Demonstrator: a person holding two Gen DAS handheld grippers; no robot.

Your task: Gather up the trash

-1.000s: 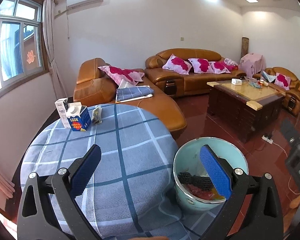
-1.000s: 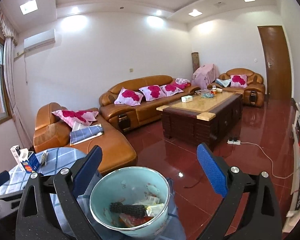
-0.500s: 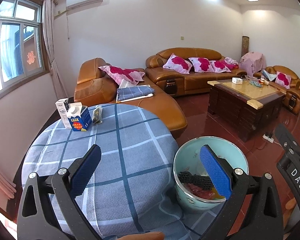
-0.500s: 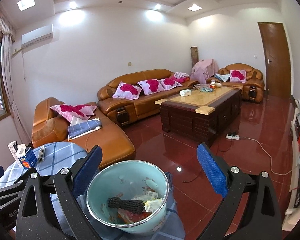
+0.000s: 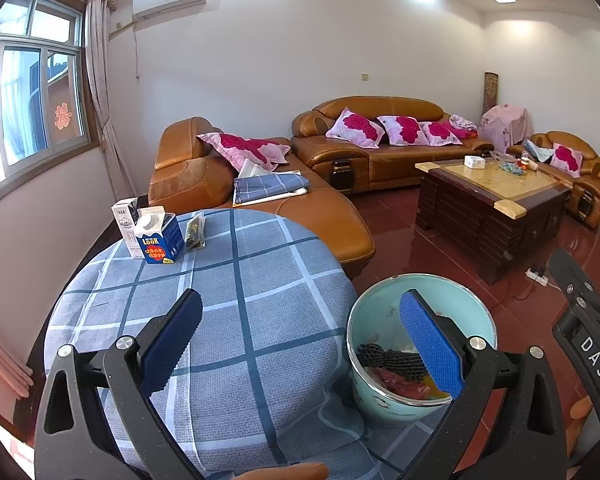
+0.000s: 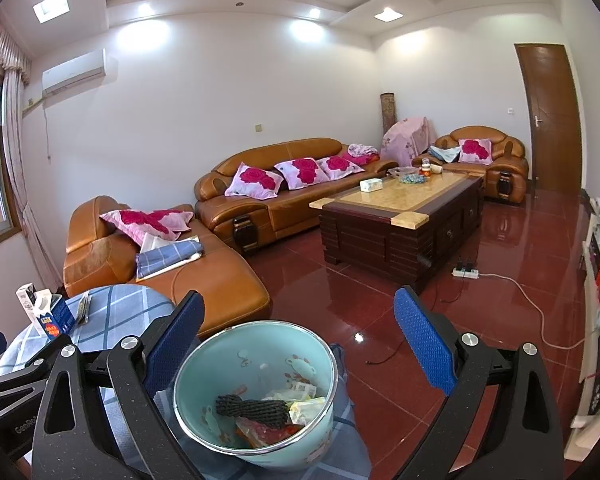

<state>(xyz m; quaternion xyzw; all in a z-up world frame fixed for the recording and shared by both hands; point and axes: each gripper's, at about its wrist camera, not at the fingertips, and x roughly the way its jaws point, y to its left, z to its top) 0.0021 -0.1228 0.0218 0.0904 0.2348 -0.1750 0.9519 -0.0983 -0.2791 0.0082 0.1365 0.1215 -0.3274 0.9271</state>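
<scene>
Counter: round, draped in a blue-grey checked cloth [image 5: 236, 320]; I see it fill the lower left of my left wrist view.
Bin: pale green enamel bucket [image 5: 384, 404] stands at the counter's right edge on the overhanging cloth; in my right wrist view the same bucket [image 6: 308, 446] sits low between the fingers, nearer the left one.
Bin contents: a coil of black cord [image 6: 256, 408], red wrapper scraps [image 5: 400, 384] and pale and yellowish paper bits [image 6: 300, 398] lie in the bottom.
Left claw [image 5: 300, 344]: I have it spread wide and holding nothing, poised above the counter; its right blue pad overlaps the bucket's mouth in the view, and I cannot tell whether it touches.
Right claw [image 6: 296, 344]: also wide apart and empty, hanging over the bucket's rim.
Trash on the counter: a blue LOOK carton [image 5: 158, 236] with its top torn open, a white carton [image 5: 125, 220] just behind it, and a small dark sachet [image 5: 195, 232] lying flat beside them, all at the far left edge, well apart from the bucket.
Room beyond: tan leather sofa [image 5: 380, 152] with pink rose cushions, dark wooden coffee table [image 6: 400, 220], glossy red floor [image 6: 500, 280].
</scene>
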